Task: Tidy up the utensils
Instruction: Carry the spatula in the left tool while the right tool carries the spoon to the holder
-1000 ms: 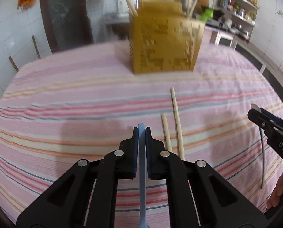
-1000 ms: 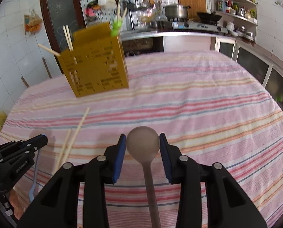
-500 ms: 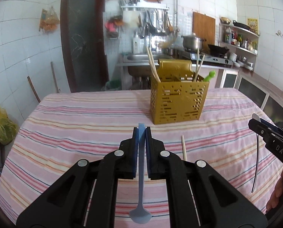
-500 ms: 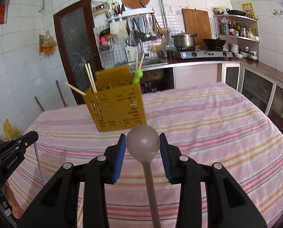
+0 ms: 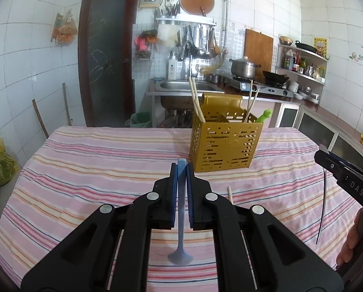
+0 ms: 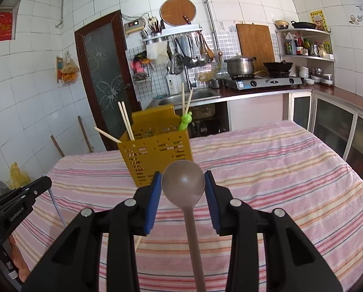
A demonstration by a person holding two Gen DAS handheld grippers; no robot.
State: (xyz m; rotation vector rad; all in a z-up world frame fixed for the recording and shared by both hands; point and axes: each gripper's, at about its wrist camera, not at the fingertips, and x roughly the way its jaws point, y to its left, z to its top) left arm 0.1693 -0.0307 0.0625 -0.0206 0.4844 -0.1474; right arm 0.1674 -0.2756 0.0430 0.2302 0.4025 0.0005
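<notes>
A yellow perforated utensil holder stands on the striped table and holds several chopsticks and a green utensil; it also shows in the right wrist view. My left gripper is shut on a blue spoon, held by its handle with the bowl hanging down. My right gripper is shut on a brown spoon, bowl up between the pads. Both are raised above the table, short of the holder. A loose chopstick lies on the cloth.
The table has a pink striped cloth. Behind it are a sink, a stove with a pot, shelves and a dark door. My right gripper shows at the left wrist view's right edge.
Both grippers have risen and tilted up with their spoons. The holder now sits farther off and lower in view, and the loose chopsticks have slipped mostly under the left gripper.
</notes>
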